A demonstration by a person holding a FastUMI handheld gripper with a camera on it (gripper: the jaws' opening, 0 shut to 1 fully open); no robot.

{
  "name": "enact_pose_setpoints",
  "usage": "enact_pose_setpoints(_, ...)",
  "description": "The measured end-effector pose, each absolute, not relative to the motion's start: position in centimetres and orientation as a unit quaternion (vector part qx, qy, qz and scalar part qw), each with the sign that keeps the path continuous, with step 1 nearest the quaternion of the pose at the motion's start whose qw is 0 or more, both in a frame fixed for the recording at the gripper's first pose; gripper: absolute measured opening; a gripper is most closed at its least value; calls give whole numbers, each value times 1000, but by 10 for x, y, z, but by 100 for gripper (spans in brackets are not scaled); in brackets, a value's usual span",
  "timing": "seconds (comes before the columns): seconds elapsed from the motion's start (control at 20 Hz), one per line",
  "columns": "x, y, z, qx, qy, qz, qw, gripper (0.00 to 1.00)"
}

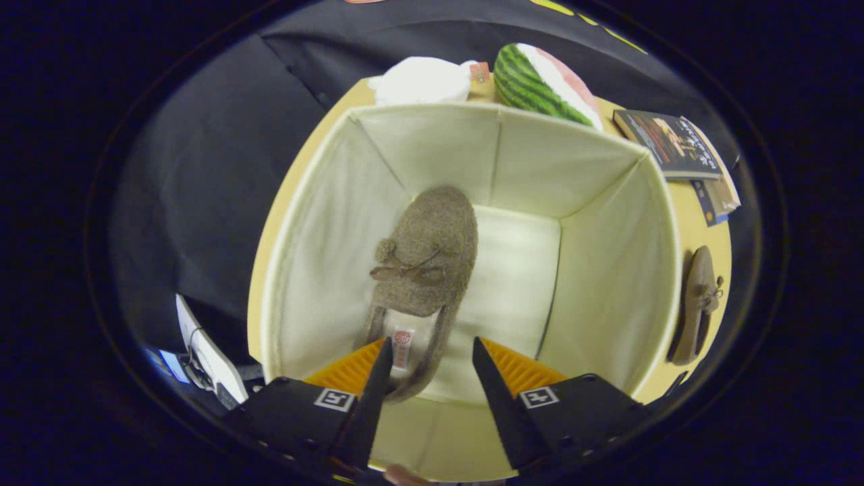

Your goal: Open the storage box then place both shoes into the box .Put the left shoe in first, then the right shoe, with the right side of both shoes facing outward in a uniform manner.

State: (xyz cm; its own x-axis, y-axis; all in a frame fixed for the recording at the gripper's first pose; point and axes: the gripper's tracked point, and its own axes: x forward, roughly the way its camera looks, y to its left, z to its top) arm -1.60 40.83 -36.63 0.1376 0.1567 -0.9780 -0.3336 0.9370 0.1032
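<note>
I look down into an open cream fabric storage box (594, 270). A brown fuzzy shoe with a small bow (425, 263) lies on the box floor near its left wall, toe pointing away from me, heel just ahead of my fingers. My gripper (429, 351) hovers over the box's near side with its fingers apart; the shoe's heel rim sits by the left finger and neither finger presses on it. A second brown shoe (698, 304) lies on the wooden table (695, 223) outside the box, to the right of its right wall.
Beyond the far wall of the box stand a watermelon-slice cushion (543, 81) and a white bundle (422, 81). A stack of books (682, 152) lies at the far right of the table. A white device (209, 354) with cables sits left of the box.
</note>
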Motion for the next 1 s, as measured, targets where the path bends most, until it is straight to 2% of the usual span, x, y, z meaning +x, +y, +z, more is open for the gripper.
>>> enact_pose_setpoints(0.05,-18,406,-353,-68,631,176,753,80)
enact_pose_setpoints(0.1,-20,403,-340,-66,626,187,754,88)
enact_pose_setpoints(0.2,-25,391,-307,-64,615,211,757,95)
enact_pose_setpoints(0.4,-17,346,-254,-66,581,241,775,97)
enact_pose_setpoints(0.6,-8,274,-233,-41,578,226,783,96)
enact_pose_setpoints(0.8,4,185,-242,-39,588,205,781,96)
enact_pose_setpoints(1.0,21,87,-274,-61,589,151,791,96)
